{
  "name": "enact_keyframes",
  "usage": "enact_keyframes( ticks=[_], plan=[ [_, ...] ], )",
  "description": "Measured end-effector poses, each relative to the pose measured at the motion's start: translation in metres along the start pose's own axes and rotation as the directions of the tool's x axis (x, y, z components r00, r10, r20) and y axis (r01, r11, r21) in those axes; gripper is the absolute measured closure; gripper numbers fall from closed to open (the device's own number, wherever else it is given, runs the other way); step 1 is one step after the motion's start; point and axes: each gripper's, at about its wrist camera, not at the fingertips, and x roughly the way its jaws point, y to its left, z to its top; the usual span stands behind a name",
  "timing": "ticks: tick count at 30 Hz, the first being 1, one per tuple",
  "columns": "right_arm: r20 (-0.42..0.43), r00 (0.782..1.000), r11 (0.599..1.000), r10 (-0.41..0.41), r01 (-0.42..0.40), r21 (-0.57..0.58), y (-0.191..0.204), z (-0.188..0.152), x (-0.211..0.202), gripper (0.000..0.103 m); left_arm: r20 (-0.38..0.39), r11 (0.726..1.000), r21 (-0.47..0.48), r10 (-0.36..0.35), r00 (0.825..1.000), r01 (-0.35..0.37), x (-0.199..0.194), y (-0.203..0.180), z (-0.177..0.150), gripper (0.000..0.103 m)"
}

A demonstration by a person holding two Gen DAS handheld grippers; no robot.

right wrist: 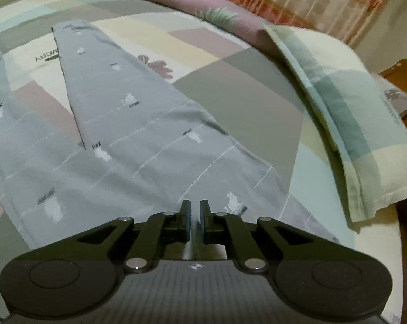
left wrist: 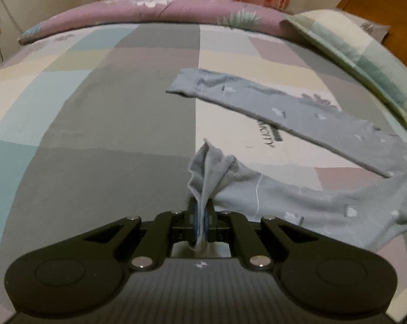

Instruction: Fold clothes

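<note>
Both grippers [left wrist: 202, 210] [right wrist: 195, 210] pinch grey trousers [right wrist: 138, 135] on bed [left wrist: 109, 135]

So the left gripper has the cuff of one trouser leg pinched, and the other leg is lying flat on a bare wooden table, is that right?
Not quite. The left gripper does pinch a bunched cuff of the grey trousers, but the other leg lies flat on a bed with a pastel patchwork sheet, not a bare wooden table. The left wrist view shows it.

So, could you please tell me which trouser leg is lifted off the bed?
The near leg, its bunched hem pinched in the left gripper; the far leg lies flat.
</note>
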Motion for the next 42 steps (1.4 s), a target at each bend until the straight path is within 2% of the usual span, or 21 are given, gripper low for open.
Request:
enact_keyframes(
  ticks=[2, 4, 5, 7, 10, 12, 15, 17, 19, 22, 24, 27, 32, 34, 36, 38, 40, 42],
  plan=[
    [0.042, 0.999, 1.0, -0.012, 0.012, 0.003, 0.006, 0.003, -0.015, 0.089, -0.023, 1.0, -0.005, 0.003, 1.0, -0.003, 0.01, 0.003, -0.003, 0.099],
    [0.098, 0.995, 1.0, 0.022, -0.022, -0.006, 0.015, 0.004, -0.037, 0.089, -0.026, 1.0, -0.015, 0.002, 1.0, -0.003, 0.016, 0.006, -0.008, 0.097],
    [0.119, 0.991, 0.998, 0.06, -0.058, -0.018, 0.021, 0.005, -0.049, 0.089, -0.019, 1.0, -0.023, -0.002, 1.0, 0.002, 0.016, 0.007, -0.01, 0.096],
    [0.133, 0.973, 0.981, 0.188, -0.181, -0.064, 0.04, 0.003, -0.068, 0.089, -0.007, 0.999, -0.038, -0.011, 1.0, 0.01, 0.014, 0.01, -0.012, 0.095],
    [0.071, 0.938, 0.933, 0.338, -0.325, -0.157, 0.077, -0.008, -0.076, 0.088, -0.003, 0.999, -0.047, -0.016, 1.0, 0.016, 0.008, 0.012, -0.015, 0.083],
    [0.015, 0.924, 0.904, 0.382, -0.37, -0.213, 0.101, -0.015, -0.071, 0.088, -0.002, 0.999, -0.041, -0.01, 1.0, 0.01, 0.001, 0.012, -0.018, 0.078],
    [-0.037, 0.919, 0.894, 0.392, -0.39, -0.222, 0.119, -0.019, -0.055, 0.088, 0.003, 0.999, -0.048, 0.009, 1.0, -0.009, -0.016, 0.015, -0.025, 0.075],
    [-0.039, 0.918, 0.897, 0.394, -0.394, -0.201, 0.12, -0.017, -0.046, 0.088, 0.011, 0.998, -0.067, 0.004, 1.0, -0.003, -0.029, 0.02, -0.03, 0.065],
    [-0.022, 0.924, 0.907, 0.383, -0.381, -0.178, 0.117, -0.012, -0.039, 0.088, 0.015, 0.993, -0.113, -0.034, 0.999, 0.035, -0.037, 0.026, -0.035, 0.06],
    [0.013, 0.936, 0.93, 0.351, -0.347, -0.12, 0.109, -0.004, -0.029, 0.088, -0.009, 0.961, -0.234, -0.155, 0.988, 0.149, -0.03, 0.037, -0.042, 0.06],
    [0.033, 0.94, 0.94, 0.339, -0.336, -0.06, 0.102, 0.0, -0.023, 0.087, -0.02, 0.934, -0.301, -0.21, 0.978, 0.194, -0.016, 0.04, -0.046, 0.06],
    [0.051, 0.937, 0.938, 0.345, -0.345, -0.006, 0.097, 0.003, -0.021, 0.086, 0.012, 0.903, -0.366, -0.235, 0.972, 0.223, 0.001, 0.044, -0.049, 0.06],
    [0.056, 0.934, 0.935, 0.352, -0.349, -0.069, 0.104, -0.005, -0.035, 0.077, 0.125, 0.865, -0.418, -0.246, 0.961, 0.276, 0.012, 0.053, -0.05, 0.057],
    [0.061, 0.93, 0.929, 0.363, -0.356, -0.104, 0.109, -0.008, -0.042, 0.075, 0.156, 0.867, -0.415, -0.231, 0.96, 0.276, 0.014, 0.051, -0.051, 0.06],
    [0.063, 0.932, 0.926, 0.357, -0.344, -0.158, 0.118, -0.01, -0.044, 0.071, 0.156, 0.895, -0.381, -0.186, 0.97, 0.233, 0.014, 0.043, -0.049, 0.07],
    [0.063, 0.938, 0.923, 0.342, -0.322, -0.212, 0.127, -0.011, -0.043, 0.069, 0.138, 0.927, -0.336, -0.124, 0.983, 0.165, 0.014, 0.036, -0.046, 0.089],
    [0.063, 0.949, 0.925, 0.308, -0.283, -0.254, 0.135, -0.01, -0.035, 0.07, 0.127, 0.934, -0.324, -0.117, 0.985, 0.153, 0.013, 0.036, -0.044, 0.089],
    [0.085, 0.956, 0.929, 0.281, -0.248, -0.274, 0.138, -0.006, -0.029, 0.07, 0.116, 0.929, -0.336, -0.123, 0.986, 0.156, 0.012, 0.039, -0.042, 0.09]
  ],
)
